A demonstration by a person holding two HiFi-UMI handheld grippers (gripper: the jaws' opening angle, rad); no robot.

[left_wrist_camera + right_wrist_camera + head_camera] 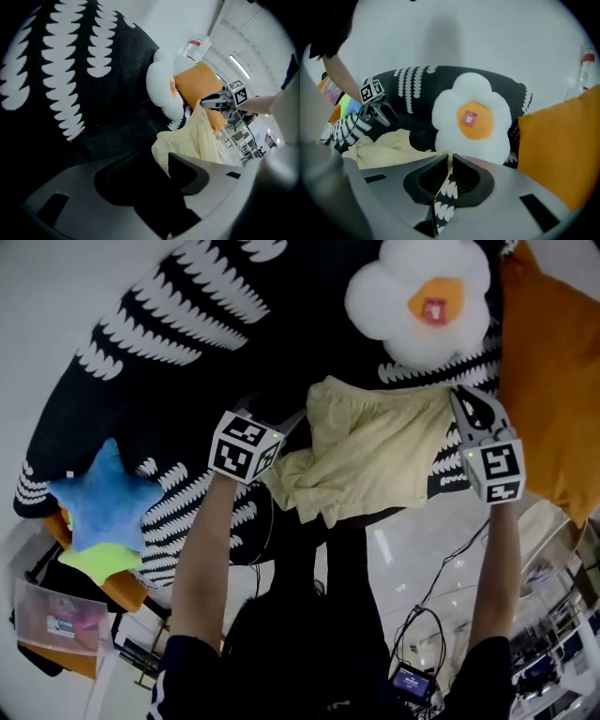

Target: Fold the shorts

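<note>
A black cover (pixel 187 352) printed with rows of white leaf-like marks spreads over most of the scene. At its far right lies a white, egg-shaped cushion (pixel 417 296) with an orange middle, touching a plain orange cushion (pixel 544 381) at the right edge. At the near left, a blue star cushion (pixel 101 502) rests on a yellow-green one (pixel 98 563). A clear plastic bottle (pixel 193 47) stands behind the orange cushion. Near, on the glossy floor, dark cables (pixel 422 615) run to a small device (pixel 411 681) with a lit screen.
</note>
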